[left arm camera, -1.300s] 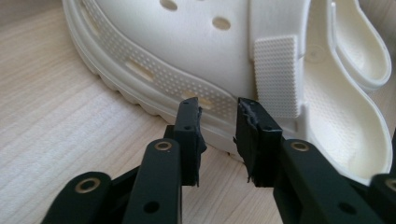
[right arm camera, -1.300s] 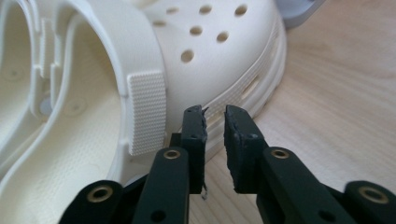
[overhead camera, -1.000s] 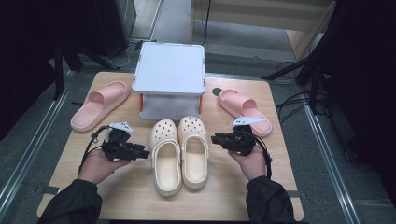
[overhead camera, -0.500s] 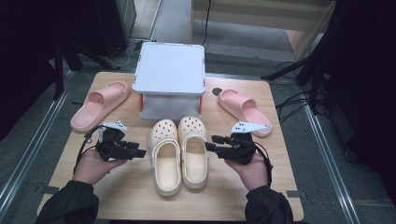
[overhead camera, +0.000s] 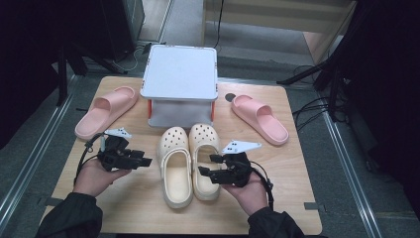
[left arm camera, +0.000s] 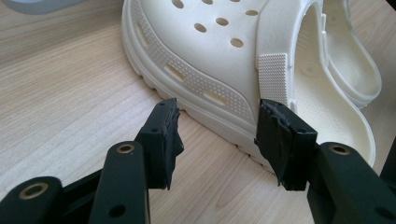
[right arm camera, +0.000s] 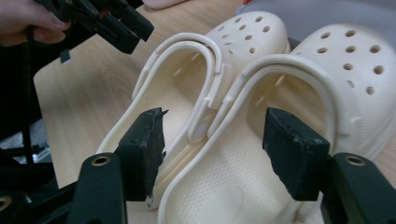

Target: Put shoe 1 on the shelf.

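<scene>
Two cream clogs lie side by side mid-table, the left clog (overhead camera: 174,168) and the right clog (overhead camera: 205,148), toes toward the white box. My left gripper (overhead camera: 146,161) rests just left of the left clog (left arm camera: 205,51). Its jaws stand open short of the sole edge, nothing between the pads (left arm camera: 166,135); they have just been opening, then eased in slightly. My right gripper (overhead camera: 209,165) hovers at the right clog's heel (right arm camera: 299,93). Its jaws have just been opening and now stand wide, the pads (right arm camera: 144,144) pressing on nothing.
A white lidded box (overhead camera: 181,74) with orange latches stands at the table's back. One pink slide (overhead camera: 106,111) lies at the far left, another pink slide (overhead camera: 260,119) at the far right. The wooden table (overhead camera: 133,203) ends close behind both hands.
The right gripper has come off the right clog's side and moved back toward the near edge, jaws wider. The left gripper has drawn slightly away from the left clog. The clogs stayed put.
</scene>
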Available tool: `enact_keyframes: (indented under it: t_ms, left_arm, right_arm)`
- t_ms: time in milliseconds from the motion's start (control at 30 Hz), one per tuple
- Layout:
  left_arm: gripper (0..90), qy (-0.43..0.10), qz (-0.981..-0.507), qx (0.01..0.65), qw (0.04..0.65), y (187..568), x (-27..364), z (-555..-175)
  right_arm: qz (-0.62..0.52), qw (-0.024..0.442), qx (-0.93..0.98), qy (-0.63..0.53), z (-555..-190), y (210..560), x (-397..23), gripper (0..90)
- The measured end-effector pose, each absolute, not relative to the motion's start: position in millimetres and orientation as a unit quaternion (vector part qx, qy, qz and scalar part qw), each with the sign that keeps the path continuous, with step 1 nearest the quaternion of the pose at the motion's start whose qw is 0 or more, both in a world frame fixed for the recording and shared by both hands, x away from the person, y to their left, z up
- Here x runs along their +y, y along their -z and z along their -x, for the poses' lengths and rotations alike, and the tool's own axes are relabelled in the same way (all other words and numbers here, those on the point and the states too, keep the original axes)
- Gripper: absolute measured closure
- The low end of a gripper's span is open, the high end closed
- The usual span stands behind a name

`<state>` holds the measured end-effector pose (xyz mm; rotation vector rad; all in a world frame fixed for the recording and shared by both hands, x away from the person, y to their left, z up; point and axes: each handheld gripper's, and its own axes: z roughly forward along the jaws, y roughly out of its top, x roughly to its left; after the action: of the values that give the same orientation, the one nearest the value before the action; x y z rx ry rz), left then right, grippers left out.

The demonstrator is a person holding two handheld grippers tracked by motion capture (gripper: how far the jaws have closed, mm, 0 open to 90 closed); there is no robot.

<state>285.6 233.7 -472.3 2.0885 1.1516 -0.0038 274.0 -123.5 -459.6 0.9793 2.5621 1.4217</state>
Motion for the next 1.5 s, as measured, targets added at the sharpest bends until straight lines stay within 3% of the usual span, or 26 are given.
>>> enact_keyframes:
  t_ms: [333, 667, 900, 1233, 1367, 1500]
  left_arm:
    - [52.6, -0.007, -0.809, 0.451, 0.377, 469, 240, -275]
    - [54.0, -0.011, -0.802, 0.461, 0.38, 470, 245, -265]
    - [59.7, -0.01, -0.796, 0.471, 0.381, 468, 250, -259]
    - [62.0, -0.014, -0.795, 0.471, 0.381, 467, 252, -258]
    - [68.5, -0.024, -0.799, 0.457, 0.39, 464, 251, -259]
    - [71.3, -0.028, -0.798, 0.454, 0.396, 461, 251, -261]
  right_arm:
    - [-0.338, 0.05, 0.839, -0.423, -288, 482, -88, 30.7]
    - [-0.356, 0.059, 0.839, -0.407, -299, 492, -71, 29.8]
    - [-0.356, 0.072, 0.851, -0.379, -302, 499, -55, 30.9]
    - [-0.364, 0.064, 0.857, -0.36, -304, 502, -54, 45.1]
    - [-0.363, 0.056, 0.857, -0.362, -304, 501, -59, 56.2]
    - [-0.363, 0.054, 0.856, -0.363, -304, 500, -62, 61.3]
